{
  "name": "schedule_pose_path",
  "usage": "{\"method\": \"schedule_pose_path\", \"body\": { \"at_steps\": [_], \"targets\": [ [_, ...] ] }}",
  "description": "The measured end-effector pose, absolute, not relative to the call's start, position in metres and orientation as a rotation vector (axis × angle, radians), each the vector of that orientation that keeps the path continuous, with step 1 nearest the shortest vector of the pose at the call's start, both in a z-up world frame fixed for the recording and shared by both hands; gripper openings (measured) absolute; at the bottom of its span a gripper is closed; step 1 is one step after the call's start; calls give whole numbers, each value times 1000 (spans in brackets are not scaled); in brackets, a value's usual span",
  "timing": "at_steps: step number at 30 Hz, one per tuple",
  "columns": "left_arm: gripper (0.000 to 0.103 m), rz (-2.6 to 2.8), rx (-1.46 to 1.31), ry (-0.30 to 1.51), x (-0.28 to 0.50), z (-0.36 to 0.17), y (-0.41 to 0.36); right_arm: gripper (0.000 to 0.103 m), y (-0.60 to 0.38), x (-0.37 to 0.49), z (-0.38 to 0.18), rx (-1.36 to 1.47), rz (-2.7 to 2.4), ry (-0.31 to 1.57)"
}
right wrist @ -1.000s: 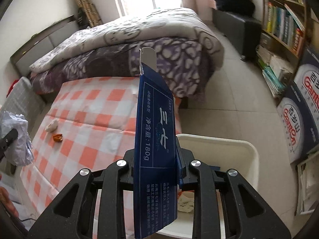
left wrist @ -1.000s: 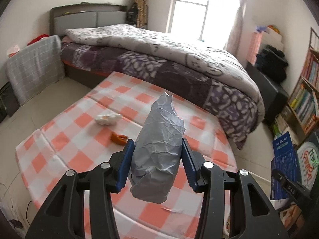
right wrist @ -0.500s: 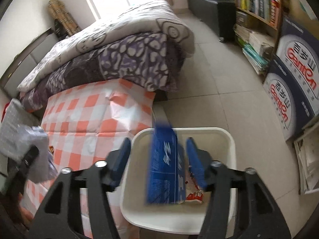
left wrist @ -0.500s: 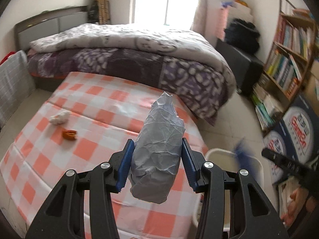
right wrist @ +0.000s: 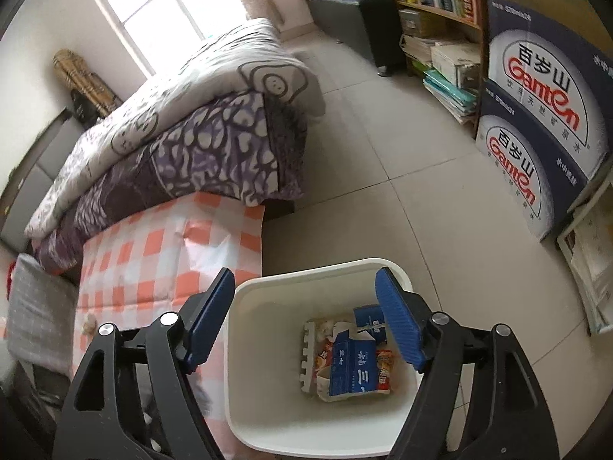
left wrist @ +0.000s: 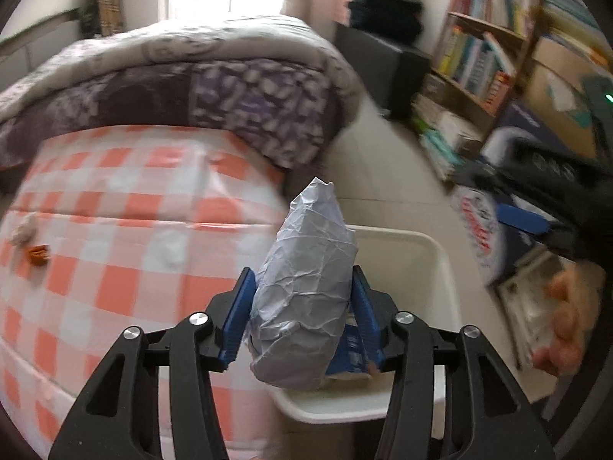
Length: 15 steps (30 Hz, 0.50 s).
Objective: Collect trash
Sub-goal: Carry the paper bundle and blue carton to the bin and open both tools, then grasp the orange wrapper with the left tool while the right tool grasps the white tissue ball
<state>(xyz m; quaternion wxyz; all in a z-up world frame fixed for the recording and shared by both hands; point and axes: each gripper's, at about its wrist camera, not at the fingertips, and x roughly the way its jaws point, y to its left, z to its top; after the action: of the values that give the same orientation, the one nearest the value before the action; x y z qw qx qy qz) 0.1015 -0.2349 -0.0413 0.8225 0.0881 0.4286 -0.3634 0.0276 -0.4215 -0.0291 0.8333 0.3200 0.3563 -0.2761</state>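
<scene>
Above the near rim of the white bin (left wrist: 440,253), your left gripper (left wrist: 302,318) has its jaws closed on a crumpled grey paper wad (left wrist: 306,291), which stands upright between the blue pads. Your right gripper (right wrist: 306,318) hangs over the same bin (right wrist: 268,402) with its jaws spread wide and nothing between them. A blue carton (right wrist: 354,368) lies on the bin's floor among snack wrappers (right wrist: 383,370). The bin stands just beside the checked cloth's edge. Near the left edge of the checked cloth (left wrist: 134,230) sit a small orange scrap (left wrist: 37,255) and a white tissue ball (left wrist: 23,230), close together.
</scene>
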Motion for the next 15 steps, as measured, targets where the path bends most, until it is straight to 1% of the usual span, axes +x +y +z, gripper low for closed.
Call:
{"method": "schedule_pose_path", "body": {
  "at_steps": [1, 4, 9, 15],
  "targets": [
    [56, -822, 172, 925, 99, -42, -239, 73, -423, 26, -29, 685, -588, 751],
    [76, -867, 158, 930, 95, -40, -242, 75, -425, 26, -30, 710, -591, 744],
    [77, -746, 164, 939, 115, -43, -227, 79, -418, 35, -32, 717, -565, 757],
    [77, -384, 83, 991, 186, -57, -163, 84, -401, 49, -34, 717, -510, 786]
  ]
}}
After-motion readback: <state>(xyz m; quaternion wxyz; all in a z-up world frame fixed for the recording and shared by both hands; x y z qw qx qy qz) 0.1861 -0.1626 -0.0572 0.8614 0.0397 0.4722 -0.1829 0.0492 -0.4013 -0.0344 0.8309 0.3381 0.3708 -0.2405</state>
